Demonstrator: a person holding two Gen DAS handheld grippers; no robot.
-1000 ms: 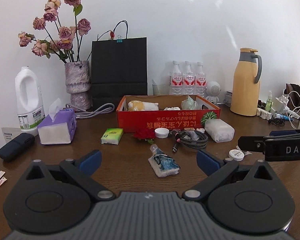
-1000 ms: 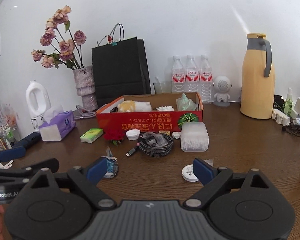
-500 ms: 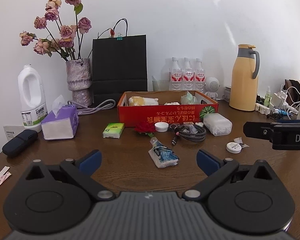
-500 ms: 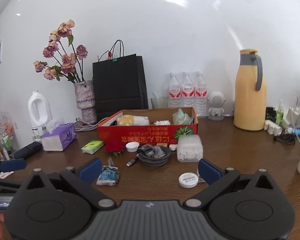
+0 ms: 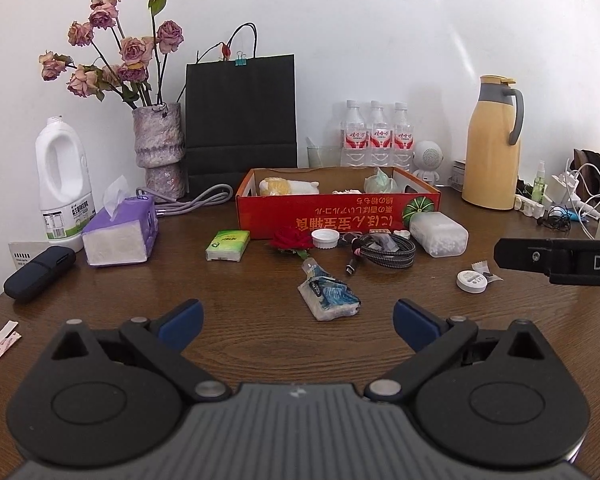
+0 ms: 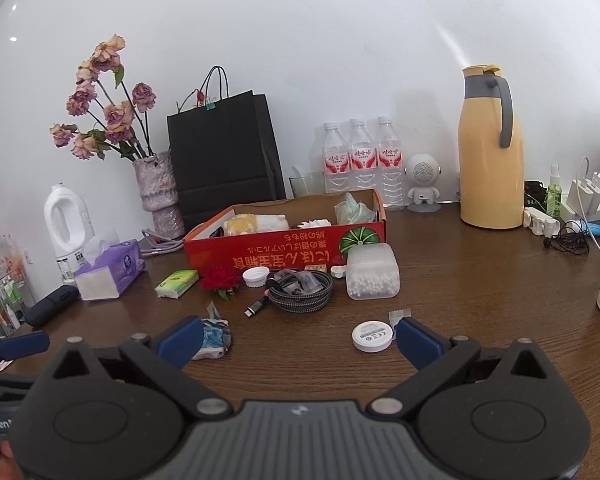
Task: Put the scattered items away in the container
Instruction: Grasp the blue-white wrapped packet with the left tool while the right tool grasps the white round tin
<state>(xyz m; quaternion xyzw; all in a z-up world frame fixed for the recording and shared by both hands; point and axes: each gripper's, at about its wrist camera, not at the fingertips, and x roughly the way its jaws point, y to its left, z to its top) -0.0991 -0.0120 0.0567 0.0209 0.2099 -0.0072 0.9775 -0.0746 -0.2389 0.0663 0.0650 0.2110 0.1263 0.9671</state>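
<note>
A red cardboard box (image 5: pixel 332 216) (image 6: pixel 284 248) stands mid-table with several items inside. Scattered in front of it are a green tissue pack (image 5: pixel 227 245) (image 6: pixel 177 283), a red rose (image 5: pixel 291 239) (image 6: pixel 220 280), a white cap (image 5: pixel 325 238) (image 6: pixel 256 278), a coiled braided cable (image 5: pixel 384 252) (image 6: pixel 300 291), a clear box of cotton swabs (image 5: pixel 440 234) (image 6: pixel 372 276), a crumpled blue-and-white packet (image 5: pixel 329 295) (image 6: pixel 214 338) and a white round disc (image 5: pixel 471 281) (image 6: pixel 372 336). My left gripper (image 5: pixel 298 322) is open, just short of the packet. My right gripper (image 6: pixel 300 338) is open, empty, the disc near its right finger.
Along the back wall stand a white jug (image 5: pixel 64 188), a vase of dried roses (image 5: pixel 160 144), a black paper bag (image 5: pixel 240 120), three water bottles (image 5: pixel 376 136) and a yellow thermos (image 5: pixel 492 144). A purple tissue box (image 5: pixel 120 228) and a dark case (image 5: pixel 40 272) sit left; chargers and cables (image 5: pixel 560 204) right.
Both views have pulled back and tilted up slightly, so the table items sit lower and smaller. The right gripper's fingers have spread a little wider. Nothing on the table has moved.
</note>
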